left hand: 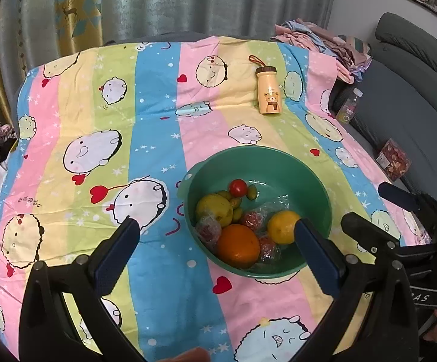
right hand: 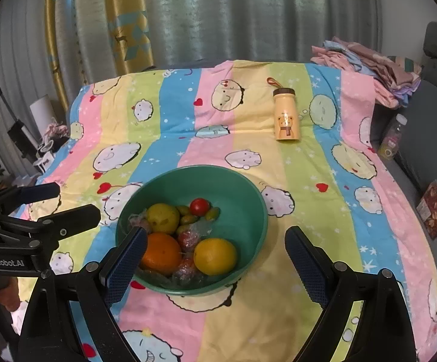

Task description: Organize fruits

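I've got both grippers hovering, left gripper (left hand: pixel 215 226) and right gripper (right hand: pixel 217 235), jaws wide apart, nothing between them. Green bowl (right hand: pixel 242 187) sits dead ahead at twelve o'clock on the striped cloth (right hand: pixel 309 271), fruit piled inside: orange (right hand: pixel 161 252), tomato (right hand: pixel 199 206).

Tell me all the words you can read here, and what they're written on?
"GenRobot.AI": white letters on the black body of the left gripper, seen from the right wrist.
"...AS": cut-off letters on the right gripper, seen from the left wrist.
Yellow bear bottle: print too small to read.
Small clear bottle: label too blurred.
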### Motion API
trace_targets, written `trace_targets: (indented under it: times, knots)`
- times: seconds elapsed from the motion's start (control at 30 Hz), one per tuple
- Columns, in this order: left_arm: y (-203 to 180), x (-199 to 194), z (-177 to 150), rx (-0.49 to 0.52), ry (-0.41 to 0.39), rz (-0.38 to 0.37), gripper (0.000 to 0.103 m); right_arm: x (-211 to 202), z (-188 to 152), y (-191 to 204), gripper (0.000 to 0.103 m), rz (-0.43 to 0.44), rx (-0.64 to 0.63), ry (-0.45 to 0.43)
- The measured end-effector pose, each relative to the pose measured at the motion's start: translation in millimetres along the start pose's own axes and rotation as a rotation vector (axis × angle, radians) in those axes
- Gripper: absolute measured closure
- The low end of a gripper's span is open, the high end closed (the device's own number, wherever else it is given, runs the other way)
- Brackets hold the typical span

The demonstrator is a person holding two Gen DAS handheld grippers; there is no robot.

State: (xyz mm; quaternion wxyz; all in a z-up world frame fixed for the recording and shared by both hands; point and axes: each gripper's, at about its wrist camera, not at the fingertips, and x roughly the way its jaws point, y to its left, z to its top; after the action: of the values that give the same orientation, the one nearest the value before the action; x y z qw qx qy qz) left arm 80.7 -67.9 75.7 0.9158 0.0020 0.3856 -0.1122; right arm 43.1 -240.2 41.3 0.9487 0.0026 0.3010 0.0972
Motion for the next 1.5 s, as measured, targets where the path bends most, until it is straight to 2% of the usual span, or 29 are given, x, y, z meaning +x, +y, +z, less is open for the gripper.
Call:
trace_targets:
  times: [0.47, 0.7, 1.03, 1.5]
  knots:
    - [-1, -23, -3, 0.002, -0.045, 0.064, 0.000, -29, 2, 2, 0.011, -0.052, -0.032, 0.002]
    - [-9, -19, -5, 0.071, -0.047, 0.184, 0.000, -45, 7, 3, 0.011, -0.068, -0.044, -0.019]
    - [-15, -26, -1, 0.078, -0.058, 0.152, 0.000, -53, 11, 5, 0.011, -0.075, -0.053, -0.025]
    - [-20, -16, -2, 0.079, -0.013, 0.136, 0.000, -50, 13, 10, 0.011, -0.069, -0.080, -0.015]
